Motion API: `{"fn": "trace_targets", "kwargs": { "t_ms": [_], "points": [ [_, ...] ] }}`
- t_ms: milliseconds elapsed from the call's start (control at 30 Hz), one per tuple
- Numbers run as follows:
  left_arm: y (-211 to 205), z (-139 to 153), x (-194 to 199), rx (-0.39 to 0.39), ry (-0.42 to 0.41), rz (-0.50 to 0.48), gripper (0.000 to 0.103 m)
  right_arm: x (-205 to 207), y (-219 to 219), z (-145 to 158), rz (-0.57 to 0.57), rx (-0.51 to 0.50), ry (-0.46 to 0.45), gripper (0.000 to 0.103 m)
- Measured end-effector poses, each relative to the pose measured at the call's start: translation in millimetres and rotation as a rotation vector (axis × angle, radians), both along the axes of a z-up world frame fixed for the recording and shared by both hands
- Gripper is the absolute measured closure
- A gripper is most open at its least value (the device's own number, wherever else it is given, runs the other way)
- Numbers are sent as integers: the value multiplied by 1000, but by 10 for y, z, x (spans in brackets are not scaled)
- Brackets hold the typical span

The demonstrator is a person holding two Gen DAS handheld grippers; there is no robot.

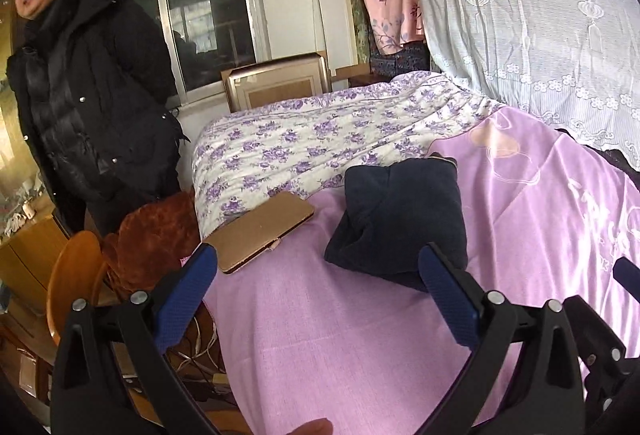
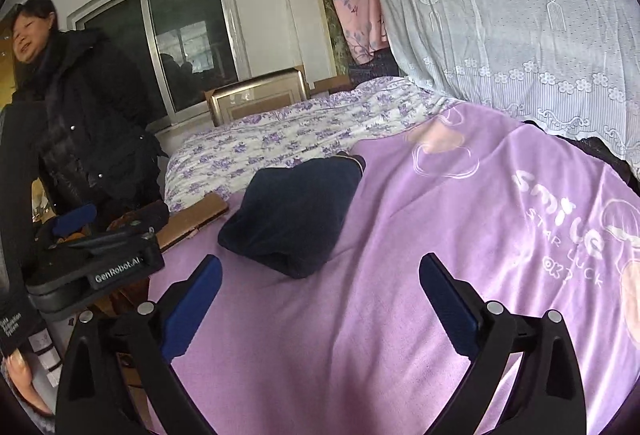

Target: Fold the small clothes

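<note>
Dark navy garment (image 1: 396, 219): folded into a compact bundle, lying on the purple sheet (image 1: 320, 335) of the bed. Folding apparently complete, though edges read poorly. Left gripper (image 1: 320, 287) and right gripper (image 2: 320, 295): jaws wide, empty, clear of it.

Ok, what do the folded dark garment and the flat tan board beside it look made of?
Folded dark garment: soft navy knit or fleece, matte, going by its rounded, plump folds. Flat tan board: probably cardboard or fibreboard, with a dull brown face and a stiff, straight edge.
</note>
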State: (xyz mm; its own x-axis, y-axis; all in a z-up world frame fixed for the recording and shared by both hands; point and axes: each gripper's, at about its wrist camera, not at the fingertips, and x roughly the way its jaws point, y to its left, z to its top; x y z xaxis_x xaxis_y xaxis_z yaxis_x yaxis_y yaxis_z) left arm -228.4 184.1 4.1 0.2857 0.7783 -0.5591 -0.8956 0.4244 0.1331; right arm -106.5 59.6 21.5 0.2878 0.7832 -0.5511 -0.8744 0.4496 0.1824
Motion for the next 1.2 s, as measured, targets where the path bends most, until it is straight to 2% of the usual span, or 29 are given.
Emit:
{"fn": "trace_targets", "kwargs": {
  "t_ms": [300, 767, 1200],
  "points": [
    [-123, 48, 16, 45, 18, 14, 5, 43, 21, -30, -7, -9, 22, 4],
    [-202, 2, 73, 70, 52, 14, 5, -35, 43, -50, 17, -16, 23, 4],
    [-172, -13, 77, 56, 56, 12, 5, -35, 45, -38, 17, -15, 24, 4]
  ]
}}
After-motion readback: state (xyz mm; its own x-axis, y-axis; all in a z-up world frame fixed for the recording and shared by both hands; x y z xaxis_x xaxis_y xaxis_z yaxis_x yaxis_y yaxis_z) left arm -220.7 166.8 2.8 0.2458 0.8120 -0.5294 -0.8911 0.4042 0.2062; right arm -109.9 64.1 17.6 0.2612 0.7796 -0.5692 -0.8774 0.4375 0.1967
